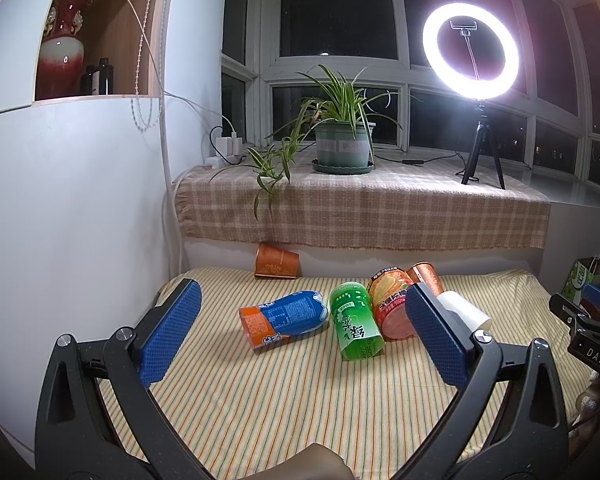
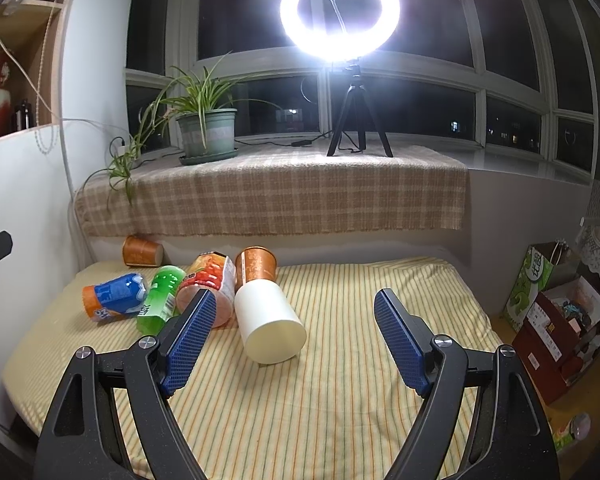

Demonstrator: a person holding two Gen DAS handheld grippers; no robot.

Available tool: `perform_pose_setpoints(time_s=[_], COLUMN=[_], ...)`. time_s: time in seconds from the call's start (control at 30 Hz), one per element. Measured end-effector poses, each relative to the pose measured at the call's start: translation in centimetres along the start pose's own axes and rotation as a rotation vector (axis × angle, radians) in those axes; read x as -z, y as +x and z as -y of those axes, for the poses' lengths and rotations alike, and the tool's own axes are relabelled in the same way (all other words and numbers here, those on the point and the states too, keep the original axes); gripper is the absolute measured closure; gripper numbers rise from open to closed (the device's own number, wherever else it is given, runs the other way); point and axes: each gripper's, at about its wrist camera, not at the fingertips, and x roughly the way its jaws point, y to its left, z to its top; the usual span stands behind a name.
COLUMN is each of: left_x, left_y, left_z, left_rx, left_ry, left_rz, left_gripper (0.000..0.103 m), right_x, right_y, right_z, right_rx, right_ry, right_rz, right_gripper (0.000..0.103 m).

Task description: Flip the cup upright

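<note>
A white paper cup (image 2: 269, 322) lies on its side on a striped yellow cloth (image 2: 340, 400), mouth end pointing away towards an orange patterned cup (image 2: 255, 266) that it touches. Just left lie a red-and-orange cup (image 2: 210, 280), a green cup (image 2: 161, 298) and a blue-and-orange cup (image 2: 114, 296), all tipped over. Another orange cup (image 2: 142, 251) lies near the back wall. The right gripper (image 2: 290, 334) is spread wide, holding nothing, hovering near the white cup. The left gripper (image 1: 300, 334) is likewise wide and holds nothing, facing the blue and green cups. A ring light (image 2: 340, 8) and potted spider plant (image 2: 206, 128) stand on the sill.
</note>
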Motion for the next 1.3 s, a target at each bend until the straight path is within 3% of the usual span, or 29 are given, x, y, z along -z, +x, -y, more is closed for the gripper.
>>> perform_pose_setpoints(time_s=[0.37,0.67,1.0,1.3], left_x=[0.5,-0.1,-0.2,0.5], left_y=[0.7,2.2,3.5,4.6], left_z=[0.5,-0.7,-1.1,-1.7], left_rx=[0.021,0.119,0.164,0.114], left_ry=[-0.005,-0.056,-0.062,-0.046], left_rz=[-0.028,-0.108,-0.165,-0.181], left_gripper=[0.0,0.0,0.0,0.0], right_x=[-0.2,-0.5,-2.1,-3.6], right_y=[1.2,3.3,7.8,13.9], right_z=[0.0,-0.1,-0.6,-0.8], right_rx=[-0.001,-0.011,-0.075,-0.118], right_ry=[-0.007,-0.022,-0.065,-0.112], right_rz=[-0.02,-0.049,-0.111,-0.214], right_gripper=[0.022,0.022,0.022,0.022])
